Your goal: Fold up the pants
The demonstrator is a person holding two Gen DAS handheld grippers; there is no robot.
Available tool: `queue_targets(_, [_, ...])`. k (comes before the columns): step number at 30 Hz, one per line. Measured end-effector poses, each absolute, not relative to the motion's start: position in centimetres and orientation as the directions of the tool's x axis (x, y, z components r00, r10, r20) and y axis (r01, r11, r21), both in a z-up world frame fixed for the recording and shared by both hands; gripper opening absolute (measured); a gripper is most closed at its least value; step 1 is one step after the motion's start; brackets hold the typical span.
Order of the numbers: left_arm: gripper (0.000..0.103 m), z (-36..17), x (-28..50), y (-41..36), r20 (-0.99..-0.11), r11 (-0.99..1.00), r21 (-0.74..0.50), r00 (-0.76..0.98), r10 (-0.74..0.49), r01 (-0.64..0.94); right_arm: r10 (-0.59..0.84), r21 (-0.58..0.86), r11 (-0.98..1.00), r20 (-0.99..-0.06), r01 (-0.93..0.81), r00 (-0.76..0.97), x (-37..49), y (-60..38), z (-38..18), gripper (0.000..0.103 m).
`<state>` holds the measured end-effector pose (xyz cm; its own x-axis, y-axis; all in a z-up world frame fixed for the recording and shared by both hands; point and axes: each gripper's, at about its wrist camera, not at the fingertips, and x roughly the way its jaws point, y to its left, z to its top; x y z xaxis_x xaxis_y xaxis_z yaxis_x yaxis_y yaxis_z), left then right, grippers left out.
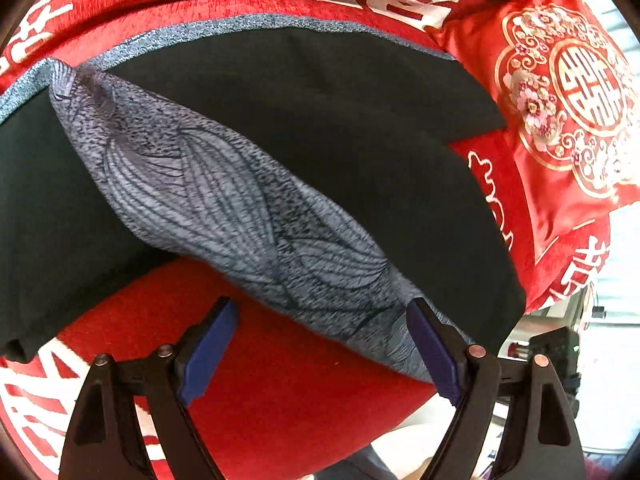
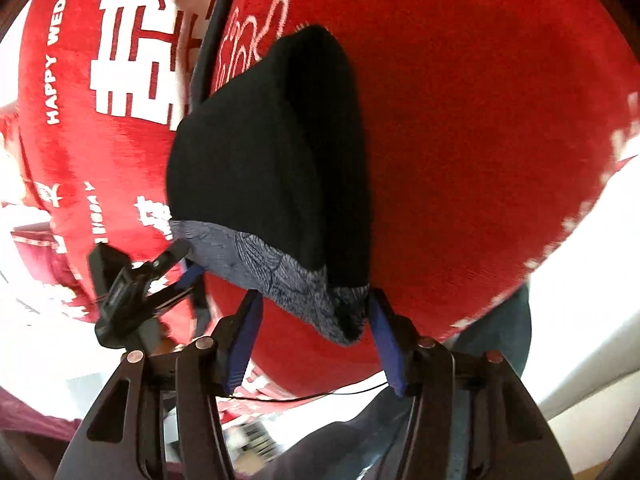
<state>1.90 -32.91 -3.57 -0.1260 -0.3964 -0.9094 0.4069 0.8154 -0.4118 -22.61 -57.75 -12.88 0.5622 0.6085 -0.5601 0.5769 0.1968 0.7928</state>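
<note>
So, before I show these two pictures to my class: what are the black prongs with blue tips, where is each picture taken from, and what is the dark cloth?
Each picture comes from a camera fixed on a hand-held gripper, looking forward along its two fingers. No robot arm: a person holds one in each hand. In the left wrist view the left gripper stands open, one finger against the grey patterned band of the black pants. In the right wrist view the right gripper is open around a corner of that band. The pants lie on a red blanket beside a red cushion. Nothing is clamped.
</note>
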Motion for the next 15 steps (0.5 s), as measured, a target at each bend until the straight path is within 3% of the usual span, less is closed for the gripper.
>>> queue_targets(1, [0.086,-3.6,1.9,-33.3,-0.907,0.816,-0.418,-0.126,-0.403,0.4,0.618,0.79,0.182,-0.555,0.585,0.557,-22.8,-57.8,-13.2,0.034])
queue_targets(3, [0.081,-3.6,2.0,-33.7,-0.901,0.815,-0.431,-0.13,-0.415,0.387,0.627,0.8,0.154,-0.533,0.58,0.569,-23.2,-57.9,-12.9,0.019])
queue_targets(4, [0.062,-3.6,2.0,-33.9,-0.899,0.816,-0.434,-0.131,-0.418,0.382,0.626,0.806,0.164,-0.531,0.569,0.571,-23.0,-57.9,-12.4,0.016])
queue_targets(5, [0.049,-3.5,2.2,-34.3,-0.9,0.816,-0.434,-0.138,-0.414,0.381,0.626,0.81,0.18,-0.532,0.558,0.57,-22.9,-57.9,-11.7,0.016])
queue_targets(6, [0.047,-3.5,2.3,-34.6,-0.899,0.817,-0.437,-0.143,-0.414,0.377,0.625,0.819,0.195,-0.528,0.54,0.575,-22.2,-58.0,-10.5,0.015])
queue_targets(15, [0.047,1.6,6.0,-37.4,-0.871,0.796,-0.474,-0.071,-0.485,0.376,0.599,0.88,0.295,-0.474,0.372,0.645,-14.4,-63.6,-1.6,0.015])
